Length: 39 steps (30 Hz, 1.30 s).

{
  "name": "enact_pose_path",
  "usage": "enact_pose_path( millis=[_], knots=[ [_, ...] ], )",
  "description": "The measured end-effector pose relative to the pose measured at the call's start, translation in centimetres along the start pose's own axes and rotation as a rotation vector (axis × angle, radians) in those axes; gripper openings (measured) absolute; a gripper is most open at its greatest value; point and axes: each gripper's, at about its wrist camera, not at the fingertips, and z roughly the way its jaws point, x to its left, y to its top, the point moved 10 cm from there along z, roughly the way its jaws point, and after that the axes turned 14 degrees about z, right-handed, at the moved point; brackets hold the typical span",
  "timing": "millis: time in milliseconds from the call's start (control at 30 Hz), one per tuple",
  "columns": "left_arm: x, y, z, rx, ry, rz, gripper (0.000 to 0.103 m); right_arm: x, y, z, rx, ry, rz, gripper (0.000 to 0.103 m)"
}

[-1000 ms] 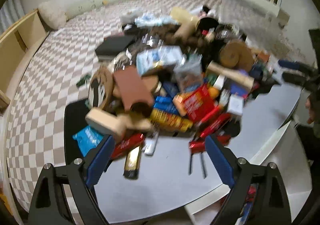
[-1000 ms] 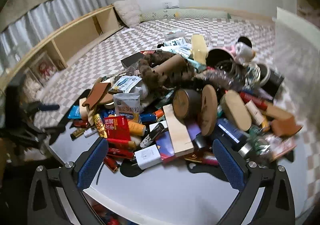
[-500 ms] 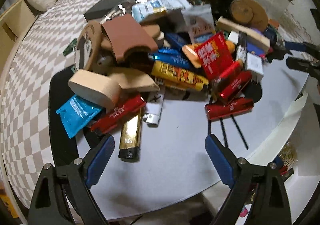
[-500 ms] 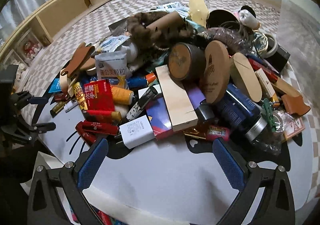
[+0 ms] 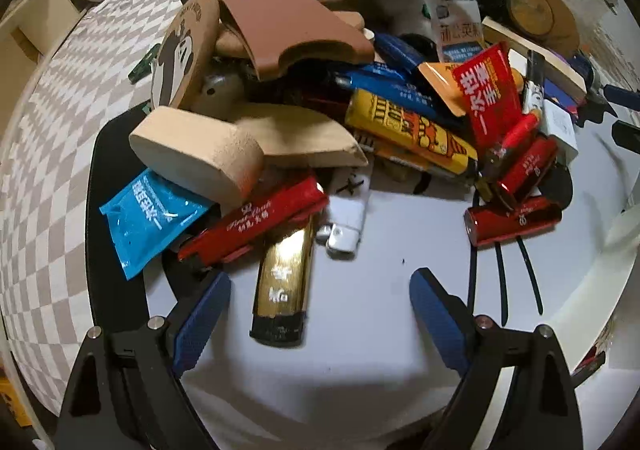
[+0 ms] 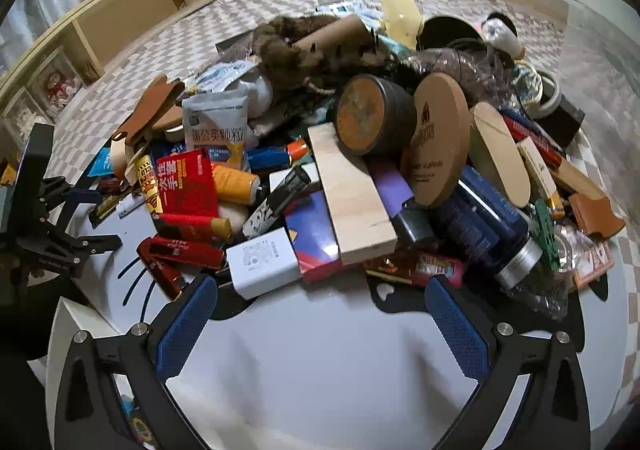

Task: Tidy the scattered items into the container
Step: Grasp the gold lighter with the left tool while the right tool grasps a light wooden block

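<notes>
A big pile of small items lies on a white round table (image 5: 360, 350). My left gripper (image 5: 320, 302) is open and empty, low over the table. A gold lighter (image 5: 282, 286) lies between its blue fingers. A red box (image 5: 256, 224), a blue sachet (image 5: 150, 220) and a white lighter (image 5: 346, 218) lie just beyond. My right gripper (image 6: 322, 310) is open and empty, just short of a white charger (image 6: 264, 262) and a wooden block (image 6: 350, 194). The left gripper also shows in the right wrist view (image 6: 86, 218).
A white container edge (image 6: 76, 326) sits at the table's rim on the left of the right wrist view. A round wooden lid (image 6: 438, 142), a tin (image 6: 368, 120) and a furry item (image 6: 304, 46) top the pile. Checkered floor (image 5: 36, 130) surrounds the table.
My left gripper has moved down and closer to the pile; the gold lighter now lies between its fingers. My right gripper has moved a little closer to the white charger.
</notes>
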Motion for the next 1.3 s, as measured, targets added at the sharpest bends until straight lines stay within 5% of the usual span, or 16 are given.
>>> enact_pose_path(
  millis=[100,233,533,700,1033,1300],
  knots=[
    [-0.4,0.0,-0.2,-0.005,0.003,0.004,0.09,-0.2,0.6,-0.1,-0.032,-0.01,-0.026,0.103],
    [-1.4,0.1,-0.7,-0.014,-0.006,0.024,0.074,-0.6,1.1,0.4,-0.032,-0.002,-0.028,0.081],
    [-4.1,-0.1,-1.6,-0.018,-0.052,0.069,0.04,-1.5,2.2,1.1,-0.04,0.021,-0.022,0.063],
    [-5.6,-0.3,-2.1,-0.015,-0.056,0.094,0.04,-1.1,2.6,1.0,-0.031,0.078,-0.023,0.047],
    [-7.0,-0.9,-3.0,-0.02,-0.096,0.097,0.04,-0.3,2.1,2.7,-0.005,0.012,-0.089,0.047],
    [-6.8,-1.3,-3.6,-0.017,-0.09,0.071,0.04,0.0,0.9,2.1,0.039,-0.022,-0.105,0.033]
  ],
)
